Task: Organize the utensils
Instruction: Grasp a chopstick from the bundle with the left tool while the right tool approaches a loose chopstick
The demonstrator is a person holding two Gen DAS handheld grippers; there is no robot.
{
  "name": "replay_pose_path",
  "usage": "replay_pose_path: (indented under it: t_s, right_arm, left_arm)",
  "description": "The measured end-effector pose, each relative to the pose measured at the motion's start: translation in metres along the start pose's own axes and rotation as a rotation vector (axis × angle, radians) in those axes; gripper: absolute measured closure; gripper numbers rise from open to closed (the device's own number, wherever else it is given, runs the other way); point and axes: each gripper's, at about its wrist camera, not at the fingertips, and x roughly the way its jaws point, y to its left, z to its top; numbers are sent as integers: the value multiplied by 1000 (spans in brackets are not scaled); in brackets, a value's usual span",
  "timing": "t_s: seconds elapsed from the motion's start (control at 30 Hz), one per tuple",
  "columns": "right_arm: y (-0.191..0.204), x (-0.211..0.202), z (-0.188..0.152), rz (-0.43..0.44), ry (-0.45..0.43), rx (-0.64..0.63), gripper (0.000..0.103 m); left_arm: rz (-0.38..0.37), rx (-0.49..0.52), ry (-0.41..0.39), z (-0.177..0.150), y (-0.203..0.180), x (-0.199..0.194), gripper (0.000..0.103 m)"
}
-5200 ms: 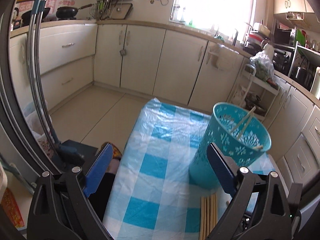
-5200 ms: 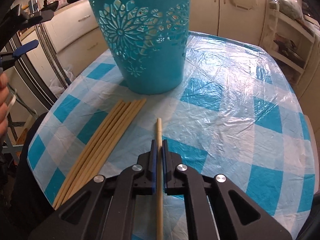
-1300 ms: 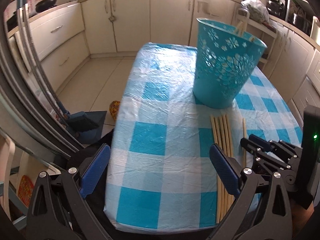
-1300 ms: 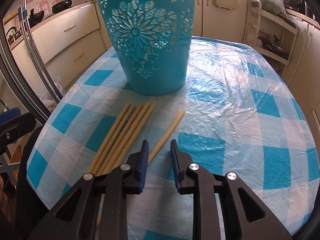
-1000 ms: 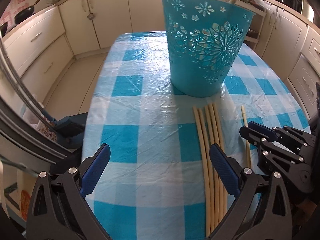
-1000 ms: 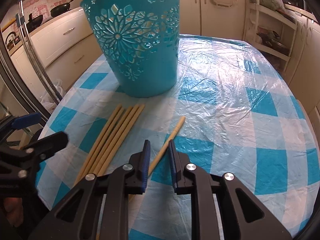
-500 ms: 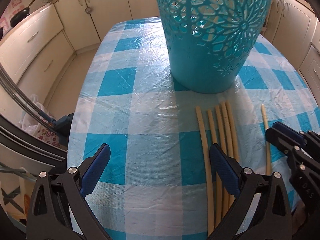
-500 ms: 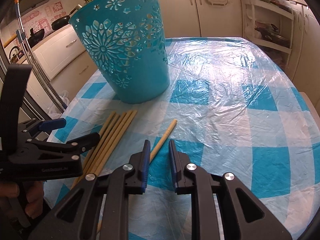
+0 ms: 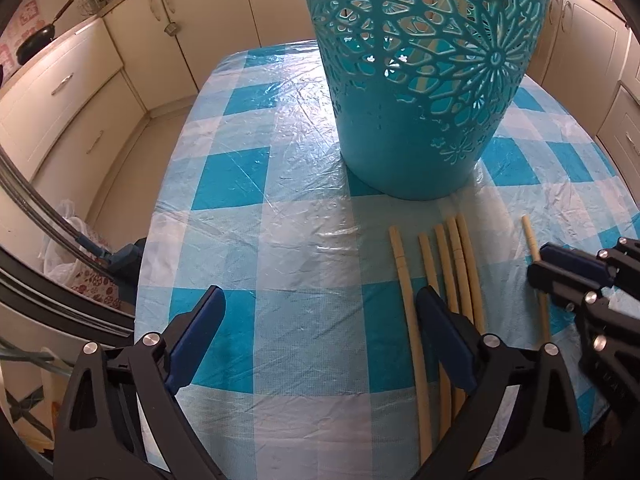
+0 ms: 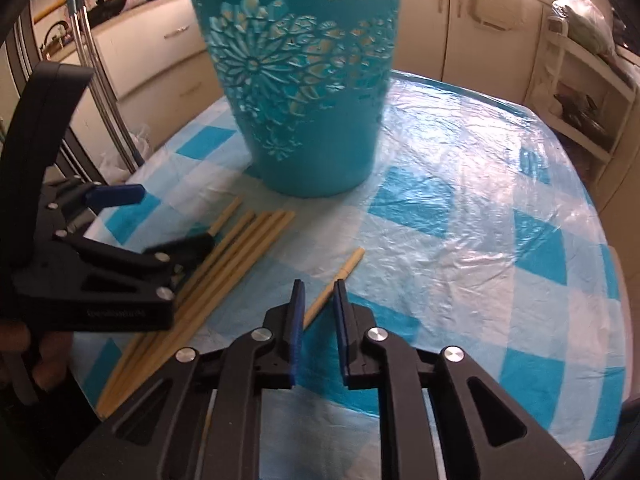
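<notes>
Left tool [image 9: 320, 334] spread wide, empty; right tool [image 10: 319, 308] closing around lone chopstick [image 10: 334, 285].

Cream kitchen cabinets [image 9: 60, 92], tiled floor [image 9: 132, 160]

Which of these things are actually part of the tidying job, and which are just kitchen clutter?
Part of the job:
- blue basket
- bundle of chopsticks
- single chopstick, between the closing jaws of the right gripper
- left gripper, open

Just lying about:
- frying pan
- plastic bag
- checked tablecloth
</notes>
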Motion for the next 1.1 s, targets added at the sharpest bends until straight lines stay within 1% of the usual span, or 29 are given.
replay_pose_path:
  t_s: [0.07, 0.17, 0.27, 0.33, 0.5, 0.6, 0.67, 0.7, 0.77, 0.8, 0.83, 0.87, 0.9, 0.97, 1.0, 1.1]
  right_arm:
    - [-13, -1, -1, 9, -1, 60, 88]
    - [-17, -1, -4, 23, -19, 108, 88]
    - [-17, -1, -7, 34, -46, 138, 83]
    - [-15, -1, -9, 31, -63, 139, 80]
    - [-13, -2, -11, 40, -70, 135, 76]
    - [-9, -1, -9, 43, -72, 126, 72]
    - [-6, 0, -8, 41, -71, 113, 68]
    - [-6, 0, -8, 41, -71, 108, 67]
    - [-5, 0, -8, 43, -71, 107, 66]
    - [-6, 0, -8, 45, -72, 109, 66]
    - [-7, 0, -9, 49, -73, 113, 66]
    - [-8, 0, -9, 53, -73, 116, 66]
    - [-9, 0, -9, 56, -74, 119, 66]
    - [-11, -1, -10, 63, -76, 125, 66]
    - [-11, -1, -10, 66, -76, 127, 66]
    - [-15, -1, -11, 84, -79, 144, 66]
  left_arm:
    - [-4, -5, 1, 1, 2, 1, 11]
    - [-5, -16, 5, 1, 2, 2, 11]
    - [-1, -23, 9, 2, 3, 4, 11]
    - [3, -21, 6, 1, 2, 4, 11]
    - [3, -23, 3, 0, -1, 2, 11]
    - [-13, -22, 0, 0, -4, 0, 17]
    - [-25, -20, -1, 0, -6, -1, 25]
    - [-32, -16, -2, 0, -8, -2, 27]
    - [-45, -8, -5, 0, -11, -3, 38]
    - [-54, -3, -6, 1, -13, -3, 41]
    - [-63, 0, -7, 2, -14, -4, 48]
    - [-74, 3, -7, 2, -16, -4, 58]
    - [-92, 7, -7, 3, -18, -5, 65]
    - [-119, 14, -3, 5, -22, -6, 92]
    - [-135, 12, 1, 6, -23, -5, 96]
    - [-181, -21, 14, 9, -16, -4, 98]
